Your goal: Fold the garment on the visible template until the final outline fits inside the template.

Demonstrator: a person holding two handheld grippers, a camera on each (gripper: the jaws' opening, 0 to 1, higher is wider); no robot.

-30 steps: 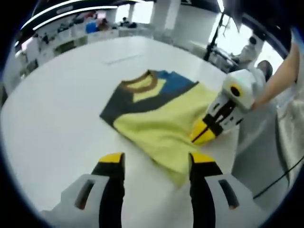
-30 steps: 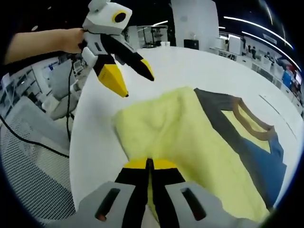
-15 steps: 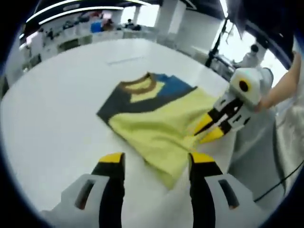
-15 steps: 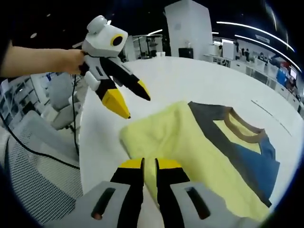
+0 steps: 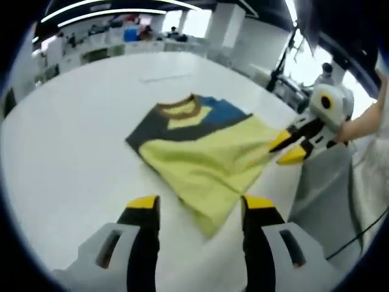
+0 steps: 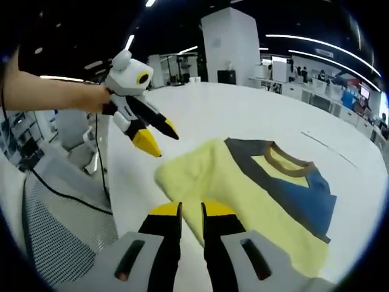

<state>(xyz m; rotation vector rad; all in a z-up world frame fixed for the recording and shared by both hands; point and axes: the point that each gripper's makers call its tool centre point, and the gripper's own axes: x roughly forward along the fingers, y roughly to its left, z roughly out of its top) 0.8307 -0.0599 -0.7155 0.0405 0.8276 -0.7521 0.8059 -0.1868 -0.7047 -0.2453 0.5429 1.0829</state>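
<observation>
Showing left gripper (image 6: 157, 135) fingers parted above garment (image 6: 243, 188).

Folded garment (image 5: 200, 161) flat on table (image 5: 67, 140); left claw (image 5: 197, 210) open, right claw (image 5: 290, 148) parted beside garment.

A big white table (image 5: 73, 121) fills the middle. Far back at 12 o'clock stands a tall white pillar (image 6: 228, 42). Long ceiling lights (image 5: 103, 9) glow at 11 o'clock. A black cable (image 6: 61, 191) hangs at 9 o'clock, beside a grey mesh chair (image 6: 61, 240).
</observation>
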